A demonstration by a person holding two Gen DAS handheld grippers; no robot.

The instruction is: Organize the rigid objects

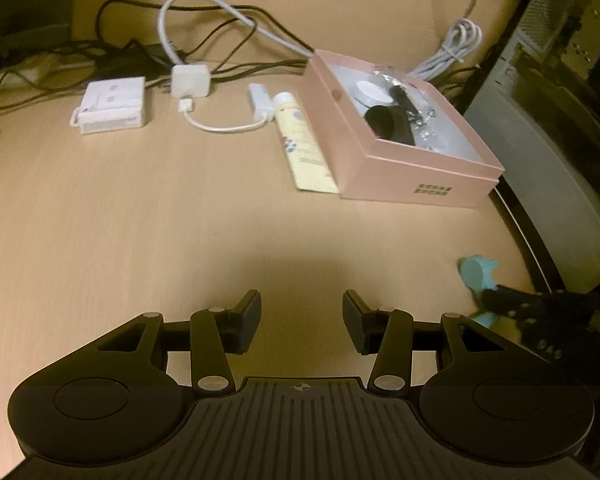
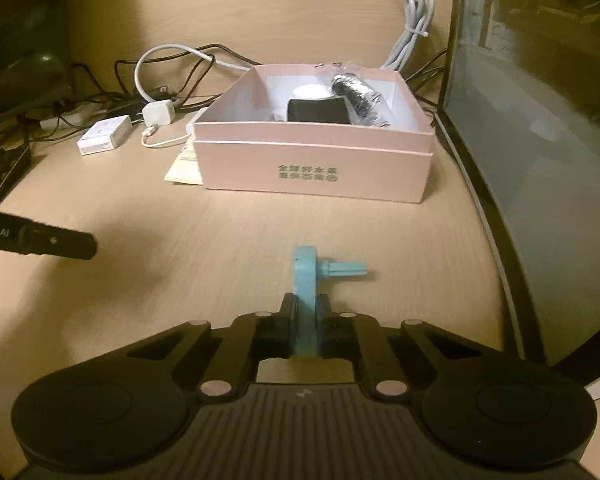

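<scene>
The right gripper (image 2: 305, 320) is clamped on a blue plastic clip (image 2: 306, 288) just above the desk (image 2: 140, 280), near its right edge. The left gripper (image 1: 302, 320) hangs part-open with nothing in it. The pink box (image 2: 312, 160) sits further back, a cream tube (image 1: 302, 144) touching its left wall
</scene>
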